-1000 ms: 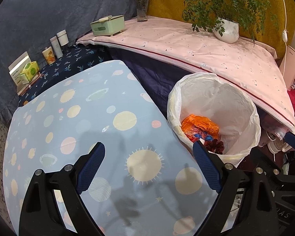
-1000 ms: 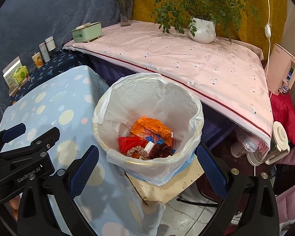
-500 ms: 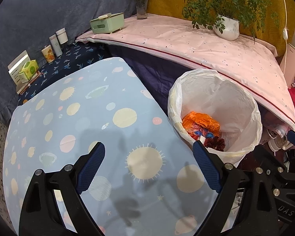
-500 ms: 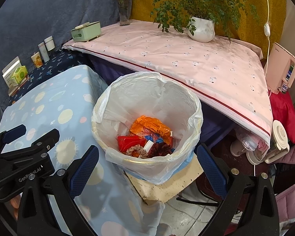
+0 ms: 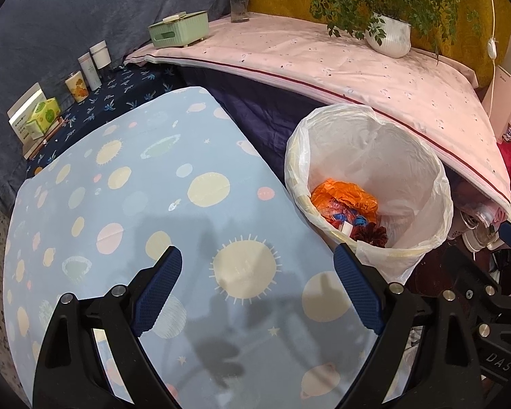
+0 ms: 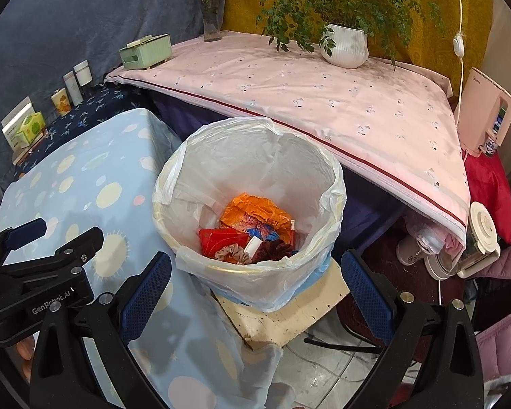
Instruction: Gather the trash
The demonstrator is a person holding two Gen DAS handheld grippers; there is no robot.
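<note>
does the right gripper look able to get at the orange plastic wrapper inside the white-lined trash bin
Probably yes. The right gripper is open and empty, just short of the white-lined trash bin. The orange plastic wrapper lies on top of the pile, uncovered, with the bin's mouth wide open.

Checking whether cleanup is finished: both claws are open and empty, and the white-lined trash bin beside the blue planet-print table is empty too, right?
Not quite. The trash bin is not empty: the right wrist view shows an orange bag, a red wrapper and scrunchies at the bottom. The rest holds: left claw and right claw are open and empty.
</note>
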